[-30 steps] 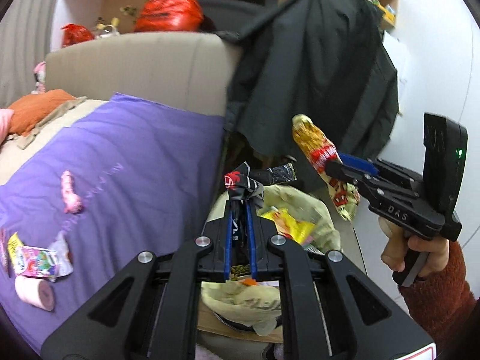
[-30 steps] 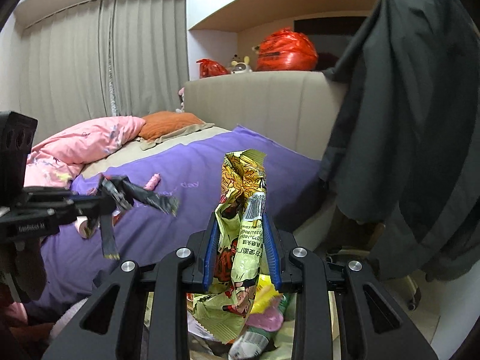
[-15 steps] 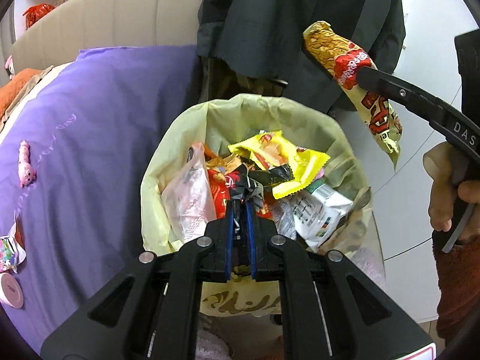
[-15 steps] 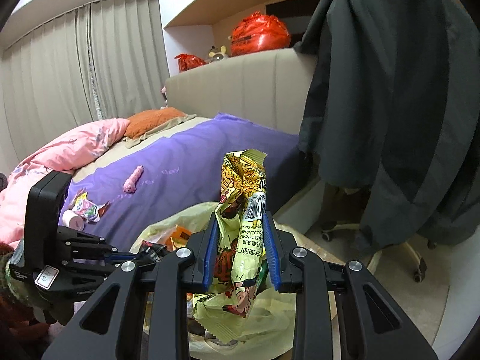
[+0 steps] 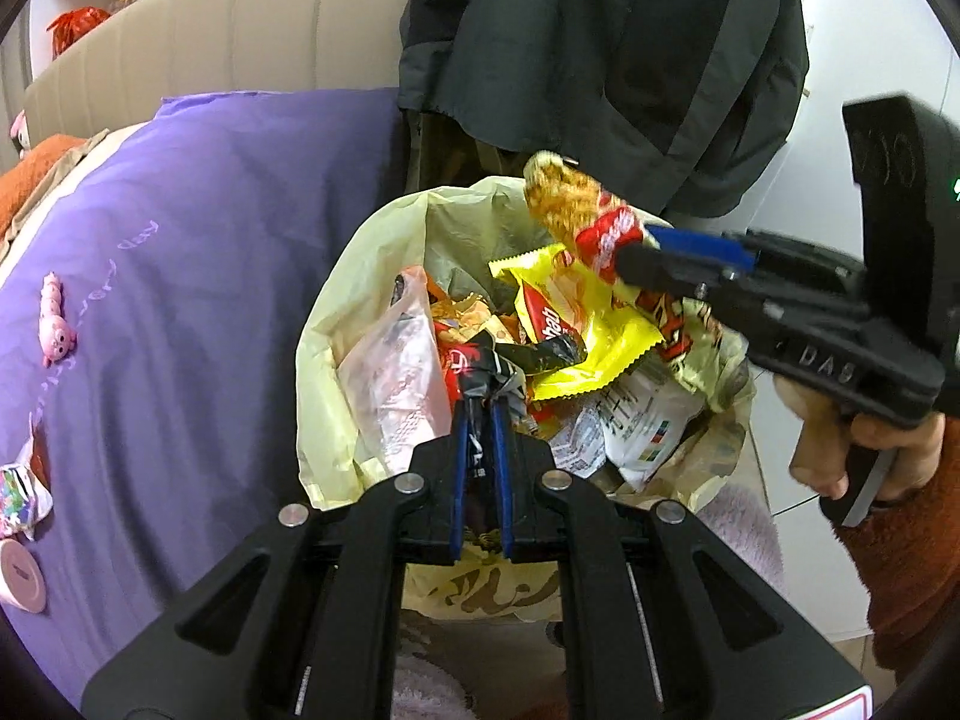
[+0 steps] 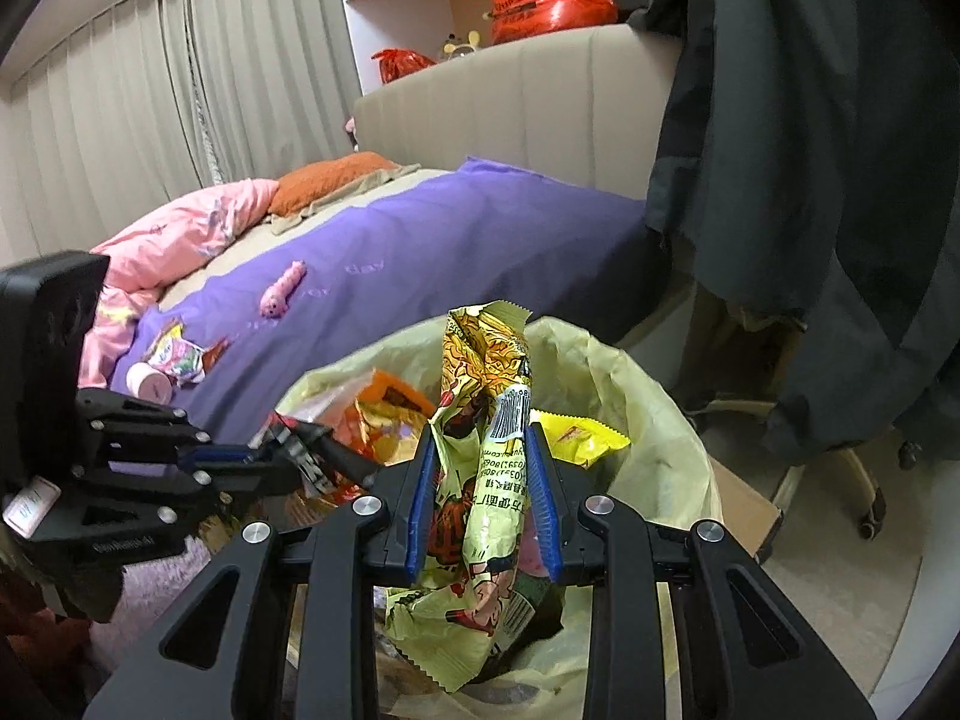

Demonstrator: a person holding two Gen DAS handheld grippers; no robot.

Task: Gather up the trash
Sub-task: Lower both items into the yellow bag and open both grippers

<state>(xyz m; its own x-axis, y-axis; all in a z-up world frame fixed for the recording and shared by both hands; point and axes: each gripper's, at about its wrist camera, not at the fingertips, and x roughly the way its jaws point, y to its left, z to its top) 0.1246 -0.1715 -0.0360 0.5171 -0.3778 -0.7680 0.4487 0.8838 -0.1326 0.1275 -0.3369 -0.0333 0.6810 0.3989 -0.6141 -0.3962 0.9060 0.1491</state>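
We see our left gripper [image 5: 480, 414] clamped nearly closed on a crumpled black wrapper [image 5: 510, 360] of shiny foil with red print, held right over the open trash bin [image 5: 336, 324]. The bin is lined with a thin, wrinkled pale-yellow plastic bag and is heaped with litter: a glossy yellow sachet [image 5: 582, 324] with zigzag-cut edges, a cloudy translucent pink bag [image 5: 396, 384], and white printed packaging we cannot read.

Our right gripper [image 6: 483, 492] holds a tall, creased noodle packet [image 6: 486, 420] upright between its ribbed blue pads [image 6: 420, 498], the jaws partly apart around its bulk. The packet is crinkly yellow-green film with a serrated top, a barcode and lines of Chinese print too small for us to read. It hangs above the far rim of the bin. In the left view a hand [image 5: 864, 444] in a fuzzy rust-red sleeve grips that gripper's handle, whose side shows raised letters that look like "DAS".

Beside the bin lies a bed with a smooth purple cover [image 5: 198, 276] bearing faint embroidered writing. On it rest a small pink plush toy [image 5: 57, 324], a colourful crumpled wrapper [image 5: 21, 495] and a pink round lid [image 5: 21, 576]. A dark jacket [image 5: 606, 54] hangs just behind the bin, and a padded beige headboard [image 5: 240, 42] stands beyond.
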